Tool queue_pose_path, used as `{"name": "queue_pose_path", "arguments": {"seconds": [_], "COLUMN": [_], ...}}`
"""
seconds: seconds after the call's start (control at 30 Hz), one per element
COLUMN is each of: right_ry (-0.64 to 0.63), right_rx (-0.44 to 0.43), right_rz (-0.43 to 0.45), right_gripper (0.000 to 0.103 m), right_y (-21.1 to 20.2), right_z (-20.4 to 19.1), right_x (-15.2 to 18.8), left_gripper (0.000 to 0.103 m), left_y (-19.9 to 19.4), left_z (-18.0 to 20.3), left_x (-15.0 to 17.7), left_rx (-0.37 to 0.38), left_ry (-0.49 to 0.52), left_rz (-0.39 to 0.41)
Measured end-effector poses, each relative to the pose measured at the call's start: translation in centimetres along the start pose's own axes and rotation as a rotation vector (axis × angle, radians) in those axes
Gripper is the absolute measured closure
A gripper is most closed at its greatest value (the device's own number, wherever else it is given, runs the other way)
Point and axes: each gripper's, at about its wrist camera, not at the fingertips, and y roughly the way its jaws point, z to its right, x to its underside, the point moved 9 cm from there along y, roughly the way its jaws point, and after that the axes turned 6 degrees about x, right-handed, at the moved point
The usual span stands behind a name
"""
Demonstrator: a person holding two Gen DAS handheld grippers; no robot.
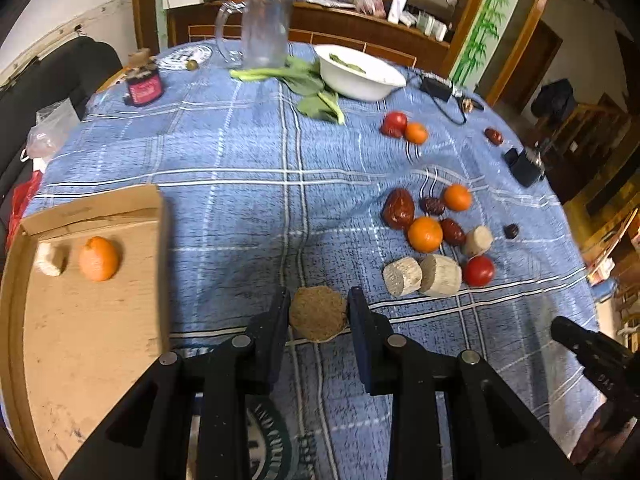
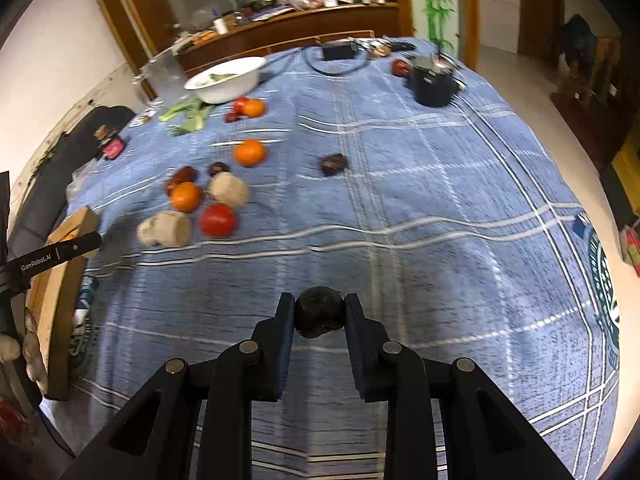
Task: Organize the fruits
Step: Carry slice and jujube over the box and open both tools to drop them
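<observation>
My left gripper (image 1: 319, 312) is shut on a round tan yam slice (image 1: 318, 314) just above the blue checked tablecloth (image 1: 240, 152). To its left a cardboard tray (image 1: 92, 320) holds an orange (image 1: 99, 259) and a pale yam piece (image 1: 49, 260). To the right lie oranges (image 1: 425, 234), red dates (image 1: 398, 208), yam chunks (image 1: 420, 276) and a tomato (image 1: 479, 271). My right gripper (image 2: 319, 314) is shut on a dark round date (image 2: 319, 312) above the cloth. The same fruit pile shows in the right wrist view around a tomato (image 2: 217, 220).
A white bowl (image 1: 360, 72) with greens (image 1: 304, 84), a clear jug (image 1: 260, 28) and a red jar (image 1: 145, 88) stand at the far side. A black pot (image 2: 434, 82) and a lone date (image 2: 333, 164) sit further right. The tray's edge (image 2: 56, 288) is at my left.
</observation>
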Motion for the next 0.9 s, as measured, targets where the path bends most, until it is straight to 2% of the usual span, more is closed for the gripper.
{"name": "queue_pose_path", "arguments": {"seconds": [0.13, 0.27, 0.63, 0.77, 0.9], "right_ry": [-0.035, -0.094, -0.288, -0.332, -0.391], "right_rx": [-0.043, -0.101, -0.352, -0.400, -0.400], "right_rz": [0.006, 0.011, -0.037, -0.083, -0.116], "right_gripper": [0.077, 0.077, 0.076, 0.076, 0.075], "right_y": [-0.1, -0.2, 0.0, 1.7, 3.8], "right_z": [-3.2, -8.0, -27.5, -33.5, -38.5], "right_x": [-0.6, -1.2, -1.4, -0.7, 0.4], "left_gripper": [0.075, 0.075, 0.075, 0.074, 0.074], "left_y": [-2.3, -4.3, -8.0, -7.9, -7.0], "left_z": [-1.9, -5.6, -19.2, -22.0, -23.7], "left_x": [0.1, 0.6, 2.9, 2.9, 3.1], "left_rx": [-0.006, -0.030, -0.123, -0.138, -0.156], "left_ry": [-0.032, -0.089, -0.252, -0.257, -0.239], "left_rz": [0.034, 0.051, 0.040, 0.029, -0.003]}}
